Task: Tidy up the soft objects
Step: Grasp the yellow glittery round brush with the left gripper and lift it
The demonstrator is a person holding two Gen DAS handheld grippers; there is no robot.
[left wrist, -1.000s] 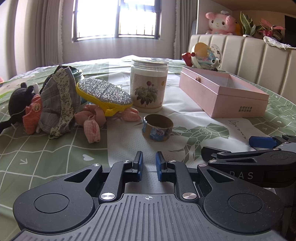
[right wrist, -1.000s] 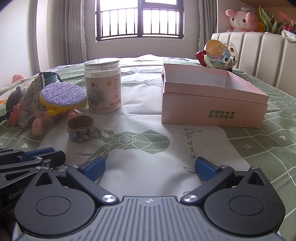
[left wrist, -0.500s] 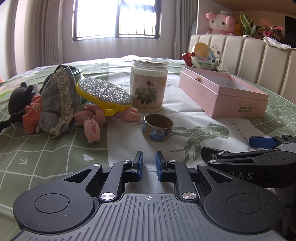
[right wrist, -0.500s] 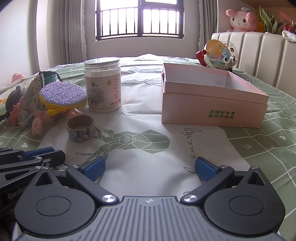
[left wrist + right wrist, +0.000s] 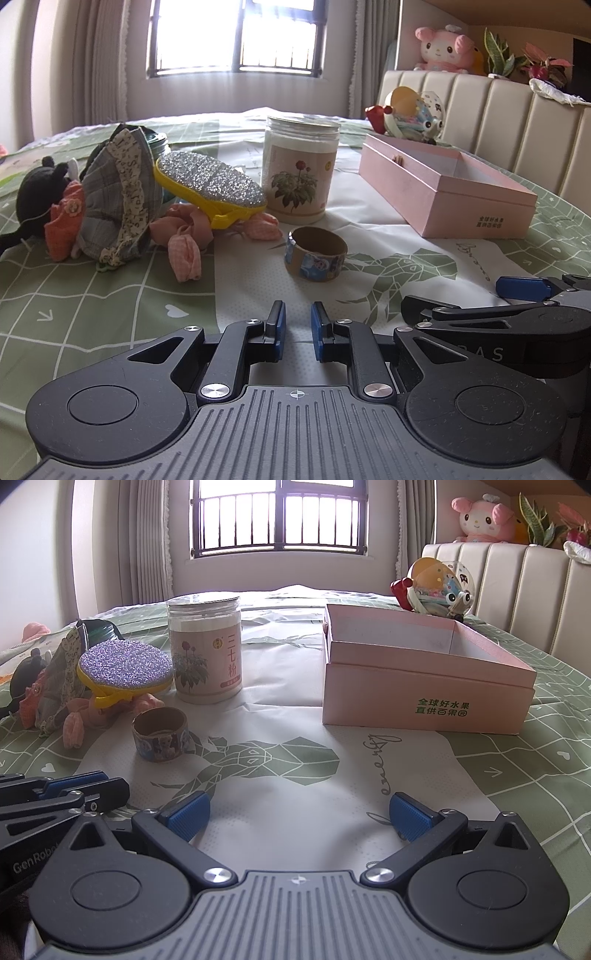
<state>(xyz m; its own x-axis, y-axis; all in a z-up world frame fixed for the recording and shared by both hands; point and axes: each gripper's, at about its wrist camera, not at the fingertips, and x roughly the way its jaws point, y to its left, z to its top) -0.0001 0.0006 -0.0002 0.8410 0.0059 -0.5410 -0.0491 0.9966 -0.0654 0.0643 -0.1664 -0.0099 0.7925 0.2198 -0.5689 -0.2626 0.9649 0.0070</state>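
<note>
A black cloth doll in a plaid dress [image 5: 92, 195] lies at the left of the table, also in the right wrist view [image 5: 40, 686]. Pink fabric pieces [image 5: 184, 236] lie beside it, under a yellow glitter sponge [image 5: 210, 188]. An open pink box [image 5: 424, 675] stands at the right, also in the left wrist view [image 5: 443, 192]. My left gripper [image 5: 297, 328] is nearly closed and empty, low over the table near the front. My right gripper [image 5: 299, 816] is wide open and empty, facing the box.
A lidded jar with a flower label [image 5: 299, 170] stands mid-table, with a tape roll [image 5: 316, 254] in front of it. A colourful toy [image 5: 436, 587] sits behind the box. A padded headboard [image 5: 517, 122] lines the right. A green-and-white cloth [image 5: 258, 775] covers the table.
</note>
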